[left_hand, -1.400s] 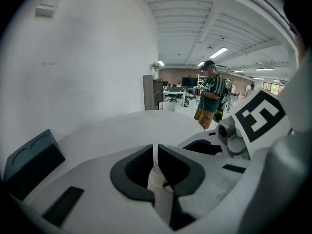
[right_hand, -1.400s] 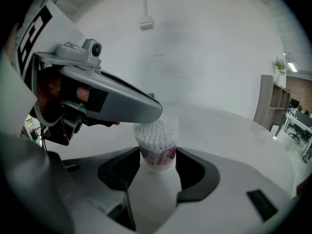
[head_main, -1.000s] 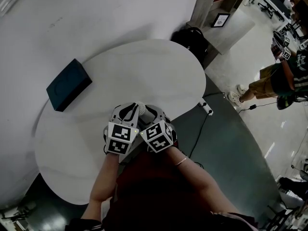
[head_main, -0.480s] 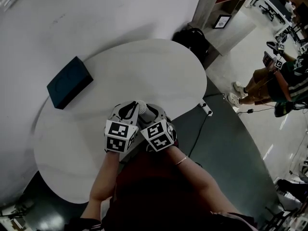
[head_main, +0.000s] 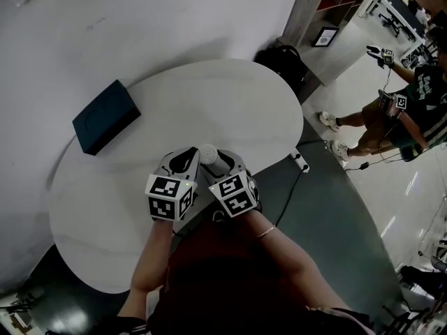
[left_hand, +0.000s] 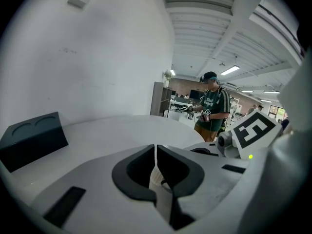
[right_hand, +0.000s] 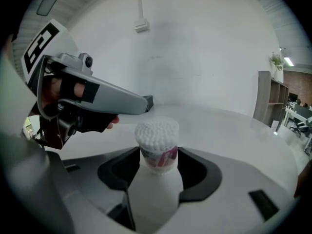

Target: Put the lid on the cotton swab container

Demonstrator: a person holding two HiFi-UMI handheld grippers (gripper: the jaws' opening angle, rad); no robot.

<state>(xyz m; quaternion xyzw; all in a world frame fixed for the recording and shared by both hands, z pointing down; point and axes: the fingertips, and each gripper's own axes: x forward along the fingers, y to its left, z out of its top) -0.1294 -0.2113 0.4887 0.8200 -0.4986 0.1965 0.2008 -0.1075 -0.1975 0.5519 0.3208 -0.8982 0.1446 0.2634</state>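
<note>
- Navy box [head_main: 105, 117] lies far left on the white table [head_main: 230, 96], well apart from the work; it needs no attention.
- Left gripper [left_hand: 155, 152] has its jaws drawn together on a thin pale piece; I take this to be the lid [left_hand: 158, 182], though little of it shows; the hold looks edge-on, so the lid should be turned flat, open side down, before it goes across.
- Cotton swab container [right_hand: 157, 130] stands upright between the two grippers, by the near edge of the table; whether it rests on the table I cannot tell; its top is uncovered and packed with white swab tips; the lid should come over it squarely, centred on the rim, so that no tip is caught or bent under the edge.
- Right gripper [right_hand: 158, 162] has its jaws spread wide and clasped round the container's white body, below the label; it should hold the container steady and vertical while the left one presses down; a gentle push is best, since a tilted lid could jam or spill swabs.
</note>
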